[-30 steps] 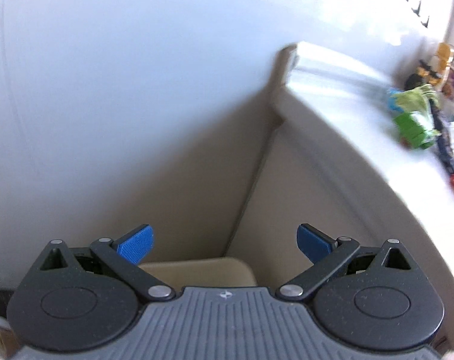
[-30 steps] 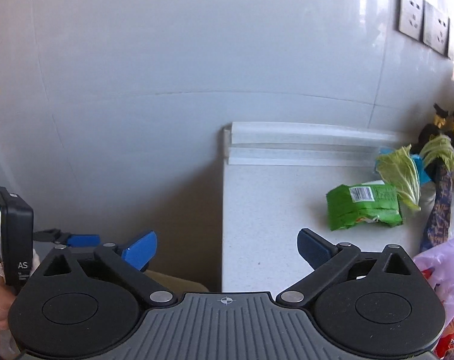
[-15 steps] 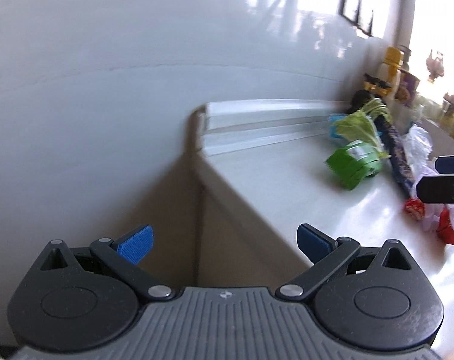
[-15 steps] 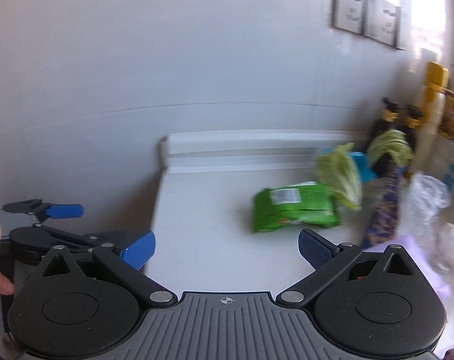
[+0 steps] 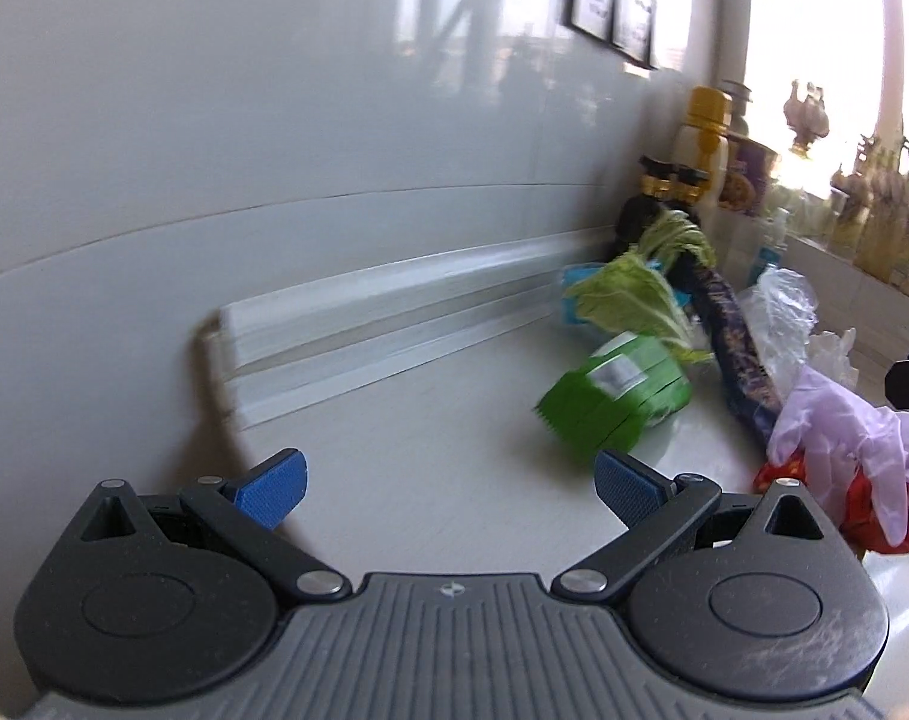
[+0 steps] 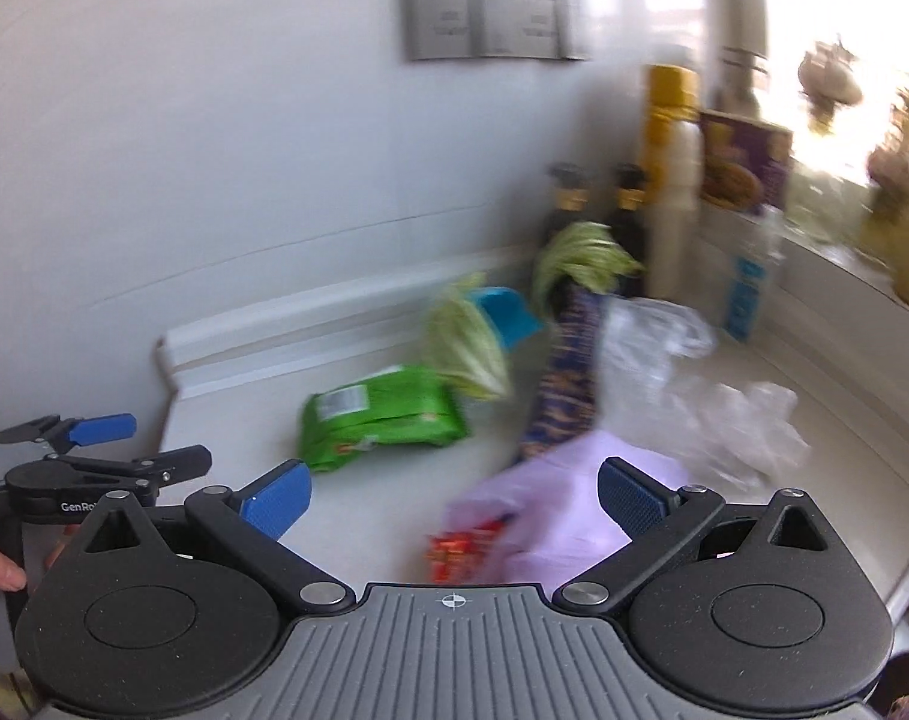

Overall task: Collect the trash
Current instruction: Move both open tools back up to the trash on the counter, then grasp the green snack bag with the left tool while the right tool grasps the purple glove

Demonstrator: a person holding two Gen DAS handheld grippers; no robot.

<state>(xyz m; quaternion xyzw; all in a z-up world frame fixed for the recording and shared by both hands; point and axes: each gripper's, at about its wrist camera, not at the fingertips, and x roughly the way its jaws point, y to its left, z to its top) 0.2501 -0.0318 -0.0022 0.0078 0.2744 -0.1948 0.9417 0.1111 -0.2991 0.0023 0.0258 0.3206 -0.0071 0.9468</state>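
Two grippers, jaws apart, empty | green packet (image 6: 382, 417) flat, long axis left-right

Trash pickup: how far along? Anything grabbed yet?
Nothing looks collected yet. The left gripper and right gripper are both open and empty, above the counter. Still lying there: green packet, cabbage leaves, dark blue wrapper, clear plastic bag, purple glove over a red wrapper. No bin or trash bag in view.
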